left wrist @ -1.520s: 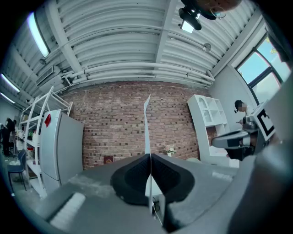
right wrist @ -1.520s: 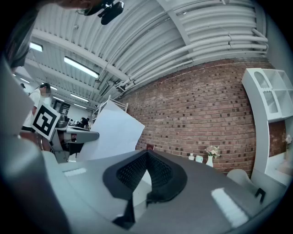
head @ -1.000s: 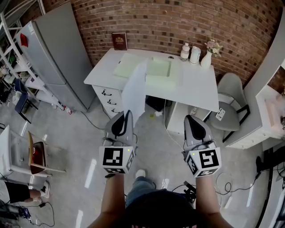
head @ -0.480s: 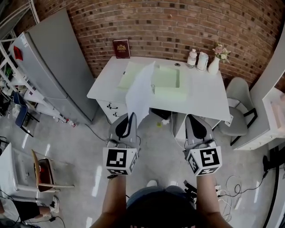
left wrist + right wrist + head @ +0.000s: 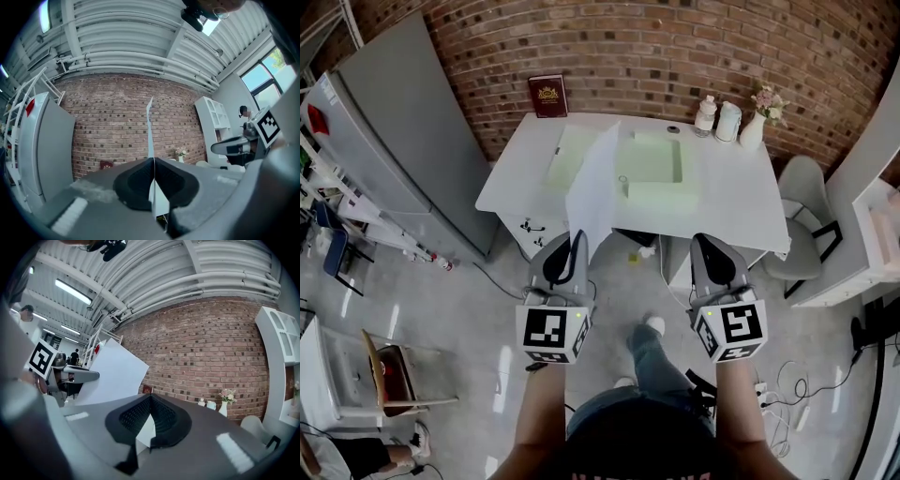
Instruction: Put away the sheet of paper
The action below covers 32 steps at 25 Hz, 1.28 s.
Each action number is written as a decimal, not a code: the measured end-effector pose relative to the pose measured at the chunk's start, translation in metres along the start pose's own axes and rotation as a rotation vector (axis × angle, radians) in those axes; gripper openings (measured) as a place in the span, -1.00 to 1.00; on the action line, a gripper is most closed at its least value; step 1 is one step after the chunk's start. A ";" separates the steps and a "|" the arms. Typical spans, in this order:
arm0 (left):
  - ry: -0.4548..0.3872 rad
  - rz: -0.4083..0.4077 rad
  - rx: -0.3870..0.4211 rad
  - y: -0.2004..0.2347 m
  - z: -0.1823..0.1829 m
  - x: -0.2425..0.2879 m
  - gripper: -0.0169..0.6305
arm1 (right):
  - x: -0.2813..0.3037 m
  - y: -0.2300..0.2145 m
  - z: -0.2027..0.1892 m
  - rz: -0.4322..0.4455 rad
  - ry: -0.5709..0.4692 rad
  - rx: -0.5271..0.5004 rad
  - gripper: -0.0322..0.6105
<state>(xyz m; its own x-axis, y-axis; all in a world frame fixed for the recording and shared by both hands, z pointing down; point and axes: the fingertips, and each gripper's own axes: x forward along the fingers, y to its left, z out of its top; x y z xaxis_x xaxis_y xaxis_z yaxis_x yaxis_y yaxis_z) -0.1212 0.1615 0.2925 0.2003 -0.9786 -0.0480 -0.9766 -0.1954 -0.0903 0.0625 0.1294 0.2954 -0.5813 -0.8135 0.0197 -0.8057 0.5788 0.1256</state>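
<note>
Well: left gripper [image 5: 152, 160] jaws pinched flat on bottom edge of sheet of paper [image 5: 594, 183]. Thin white sheet stands upright on edge, slightly bowed, held in air in front of white desk [image 5: 736, 206], toward desk's left side. Right gripper [image 5: 150, 397] jaws closed together, nothing between, in front of desk's right side. Jaw pads black, ribbed. Pale green flat trays [image 5: 654, 159] on smooth desk top. Rough red brick wall [image 5: 694, 47] behind desk.

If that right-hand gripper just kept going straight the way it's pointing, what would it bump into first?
Probably the brick wall behind the white desk. The right gripper points level and seems higher than its top, so it would likely pass over it, though depth is unclear.
</note>
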 end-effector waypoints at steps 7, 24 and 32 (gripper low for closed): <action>0.007 0.017 -0.005 0.020 -0.012 0.030 -0.96 | 0.038 -0.015 -0.009 0.004 0.002 -0.002 -0.90; 0.048 -0.032 -0.006 0.071 -0.035 0.211 -0.96 | 0.191 -0.113 -0.040 -0.033 0.046 0.024 -0.90; 0.066 -0.061 -0.021 0.082 -0.044 0.298 -0.96 | 0.252 -0.168 -0.058 -0.063 0.077 0.047 -0.90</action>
<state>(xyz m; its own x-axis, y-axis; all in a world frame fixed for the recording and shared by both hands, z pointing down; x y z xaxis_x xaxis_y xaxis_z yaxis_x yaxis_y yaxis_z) -0.1449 -0.1489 0.3149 0.2549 -0.9667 0.0224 -0.9641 -0.2558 -0.0705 0.0578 -0.1763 0.3363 -0.5199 -0.8495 0.0898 -0.8461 0.5265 0.0824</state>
